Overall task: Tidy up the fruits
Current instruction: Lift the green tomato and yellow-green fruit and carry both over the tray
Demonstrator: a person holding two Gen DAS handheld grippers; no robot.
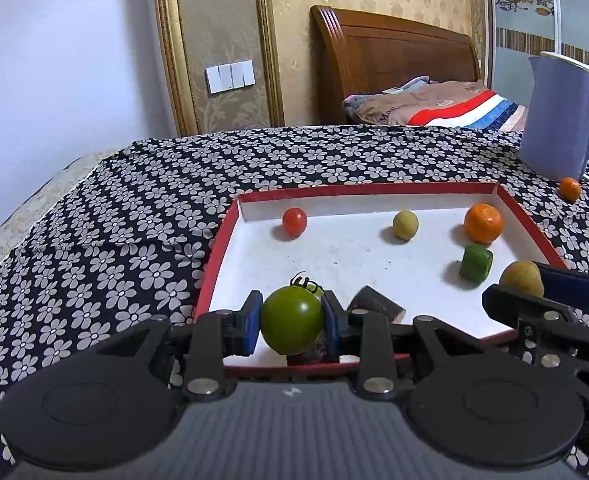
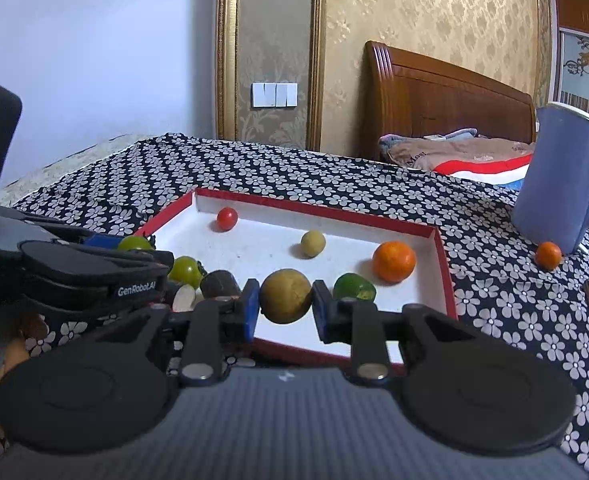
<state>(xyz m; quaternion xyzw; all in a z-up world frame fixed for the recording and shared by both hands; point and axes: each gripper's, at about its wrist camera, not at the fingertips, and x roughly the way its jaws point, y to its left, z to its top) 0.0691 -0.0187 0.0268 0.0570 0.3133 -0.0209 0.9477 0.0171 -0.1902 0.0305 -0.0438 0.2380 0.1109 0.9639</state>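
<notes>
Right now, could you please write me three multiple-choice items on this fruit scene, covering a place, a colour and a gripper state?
1. Where is the small orange fruit?
A. in the red tray
B. on the cloth beside the blue jug
C. in a gripper

2. What colour is the tomato in the left gripper?
A. green
B. red
C. orange

3. The right gripper is:
A. open and empty
B. shut on the yellow-brown fruit
C. shut on the jug

Answers: B, it lies by the blue jug, outside the red tray; A, the skin is green; B, both pads press the yellow-brown fruit.
</notes>
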